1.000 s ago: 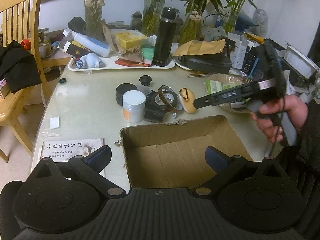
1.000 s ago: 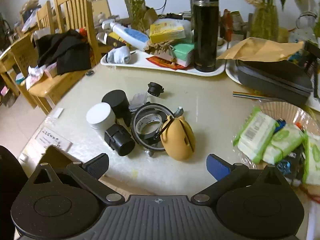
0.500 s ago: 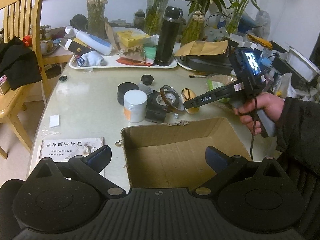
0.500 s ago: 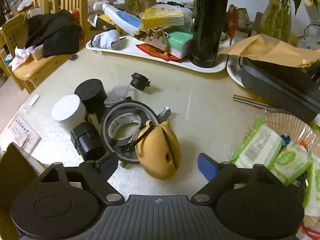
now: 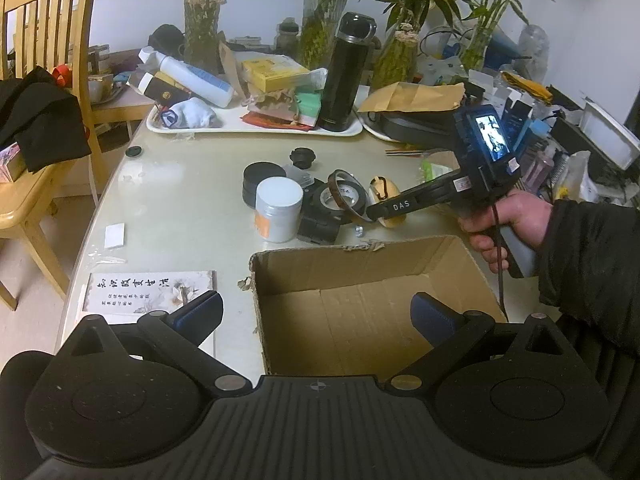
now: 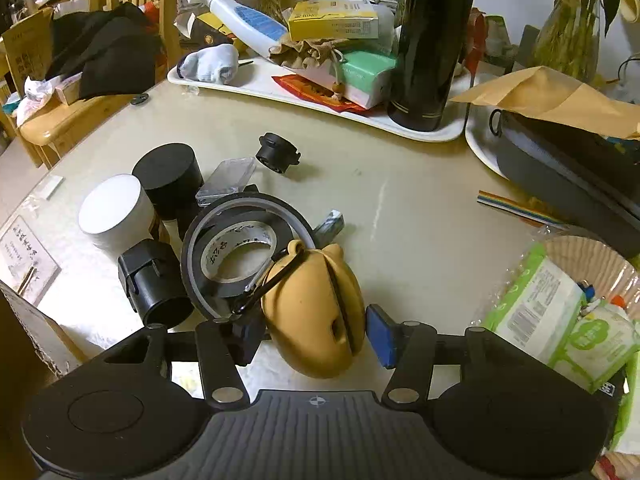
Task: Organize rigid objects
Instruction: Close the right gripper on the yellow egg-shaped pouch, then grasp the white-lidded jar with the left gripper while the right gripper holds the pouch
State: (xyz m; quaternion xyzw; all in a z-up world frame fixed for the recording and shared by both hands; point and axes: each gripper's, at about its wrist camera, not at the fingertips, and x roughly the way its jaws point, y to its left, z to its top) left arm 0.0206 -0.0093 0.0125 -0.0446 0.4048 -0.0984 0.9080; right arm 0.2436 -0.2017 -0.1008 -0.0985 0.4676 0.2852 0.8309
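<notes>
The right gripper (image 6: 314,330) has its fingers set either side of the tan pouch (image 6: 316,312), which lies just beside the tape roll (image 6: 240,252); whether they press it yet I cannot tell, so this looks like the grasp step, with closing firmly and lifting toward the cardboard box (image 5: 360,300) next. The box, near the tape roll, shows nothing inside, and the left gripper (image 5: 316,316) hangs spread over it, holding nothing.
</notes>
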